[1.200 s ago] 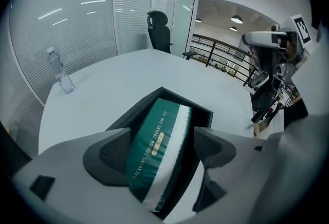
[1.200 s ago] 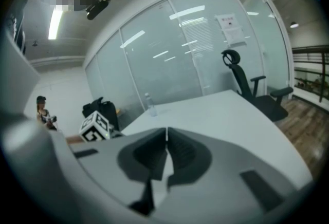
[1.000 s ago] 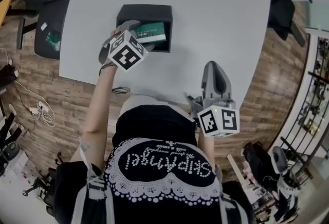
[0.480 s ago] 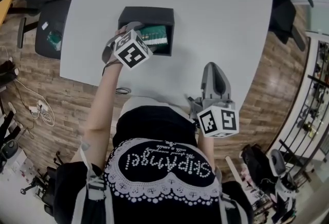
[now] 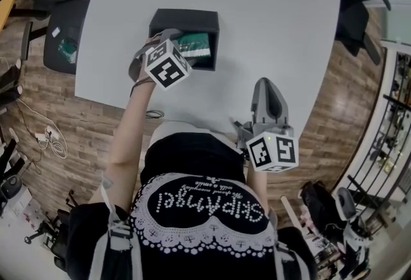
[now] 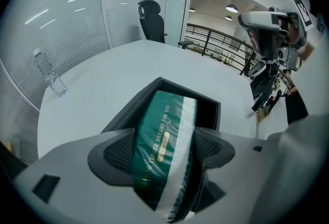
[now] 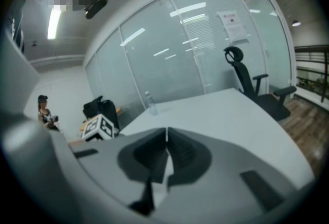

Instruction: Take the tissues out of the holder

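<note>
Not much has changed in the last second. The pack (image 6: pixel 167 115) is in the same spot, and the left gripper (image 6: pixel 163 153) has only nudged a little further in toward the holder (image 5: pixel 183 17).

The green tissue pack is still partly in the black holder. Its far end is down inside and its near end pokes out over the near wall at a tilt. The left claw is clamped on that near end, one pad on each broad face, and the soft wrapper bulges a bit between them.

So I'd say the grab is done and the pull-out has barely started.

- **Direction:** draw the pack out along its own length, up and back toward the person. Dragging it sideways looks likely to catch it on the holder's wall.
- **Grip:** keep the squeeze steady. The plastic looks slippery and squishy, so a sudden yank could let it slide out.
- **Pace:** go slow. The holder looks light and nothing is pinning it, so it might ride up with the pack.

The right gripper (image 7: pixel 165 151) is no help at the moment. Its jaws are pressed together with nothing in them, and it sits well away at the near edge of the table (image 5: pixel 276 15), by the person's body. If the holder starts lifting, pressing its rim down with that one seems worth doing.
</note>
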A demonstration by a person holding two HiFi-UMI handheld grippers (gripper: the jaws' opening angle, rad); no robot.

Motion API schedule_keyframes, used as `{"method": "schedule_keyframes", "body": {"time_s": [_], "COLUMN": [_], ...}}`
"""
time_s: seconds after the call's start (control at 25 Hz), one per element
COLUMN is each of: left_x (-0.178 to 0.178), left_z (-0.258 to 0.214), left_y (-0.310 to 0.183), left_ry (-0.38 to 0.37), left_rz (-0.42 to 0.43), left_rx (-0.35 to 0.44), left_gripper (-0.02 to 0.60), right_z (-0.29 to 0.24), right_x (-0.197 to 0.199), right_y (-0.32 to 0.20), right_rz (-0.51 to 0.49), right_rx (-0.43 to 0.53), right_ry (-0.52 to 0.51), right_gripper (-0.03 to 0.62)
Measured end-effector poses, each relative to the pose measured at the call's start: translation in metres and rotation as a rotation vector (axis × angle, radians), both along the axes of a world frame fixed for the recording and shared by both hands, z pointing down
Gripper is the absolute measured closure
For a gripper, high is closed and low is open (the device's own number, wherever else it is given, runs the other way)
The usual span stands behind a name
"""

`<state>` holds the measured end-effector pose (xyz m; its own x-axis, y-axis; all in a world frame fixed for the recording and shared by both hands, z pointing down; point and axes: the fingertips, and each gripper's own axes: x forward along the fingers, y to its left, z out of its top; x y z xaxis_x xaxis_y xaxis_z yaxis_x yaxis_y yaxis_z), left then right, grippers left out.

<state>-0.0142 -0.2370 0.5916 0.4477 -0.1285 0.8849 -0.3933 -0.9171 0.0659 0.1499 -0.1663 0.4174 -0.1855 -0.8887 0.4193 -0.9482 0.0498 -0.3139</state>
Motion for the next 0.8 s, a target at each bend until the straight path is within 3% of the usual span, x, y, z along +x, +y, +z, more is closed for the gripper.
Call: {"method": "schedule_keyframes", "body": {"time_s": [0.4,0.8], "left_x": [0.002,0.0], "left_z": [-0.006,-0.056], "left_y": [0.004,0.002], "left_ry": [-0.038,0.003], "left_rz": [0.034,0.018], "left_rx": [0.024,0.118], "left_gripper": [0.216,0.216], "right_z": [-0.006,-0.012], "right_x": [0.001,-0.003], "right_y": [0.005,0.006], "right_rz": [0.009,-0.001], "right_rx": [0.018,0.039], "right_ry": [0.01,0.008], "right_gripper": [0.562,0.56]}}
